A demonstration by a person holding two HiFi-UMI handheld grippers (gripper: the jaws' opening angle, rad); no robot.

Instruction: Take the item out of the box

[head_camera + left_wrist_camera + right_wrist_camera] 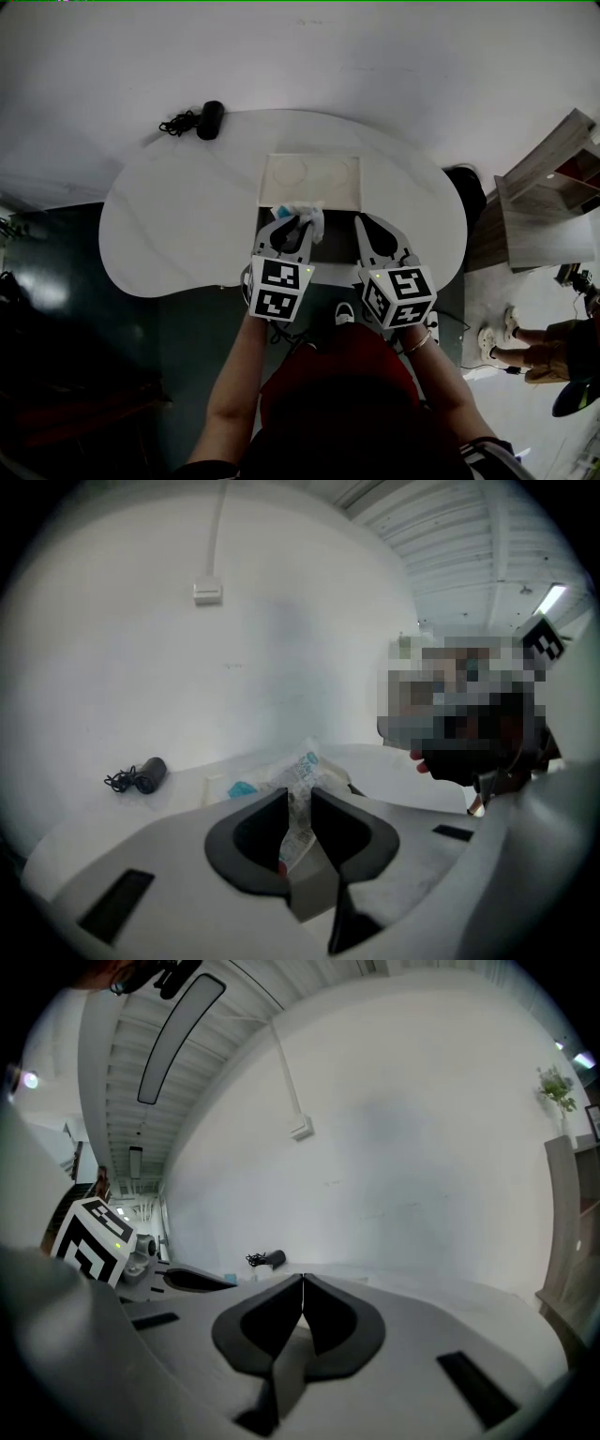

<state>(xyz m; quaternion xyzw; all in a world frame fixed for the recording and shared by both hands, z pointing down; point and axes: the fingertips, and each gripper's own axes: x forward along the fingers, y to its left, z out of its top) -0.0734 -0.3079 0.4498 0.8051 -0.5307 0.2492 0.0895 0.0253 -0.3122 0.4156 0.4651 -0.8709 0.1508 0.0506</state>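
A shallow cream box [310,178] lies open on the white table [178,225], just beyond both grippers. My left gripper [302,221] is shut on a crinkly white packet with blue print [307,216], held at the box's near left corner. In the left gripper view the packet [298,799] stands pinched between the dark jaws and sticks up above them. My right gripper [364,221] is beside it to the right, near the box's near right corner, shut with nothing between its jaws; its tips [303,1280] meet in a thin line.
A black device with a coiled cable [200,121] lies at the table's far left edge. A wooden shelf unit [544,202] stands to the right, with a person's legs [525,342] on the floor near it. A dark bag [466,192] sits by the table's right end.
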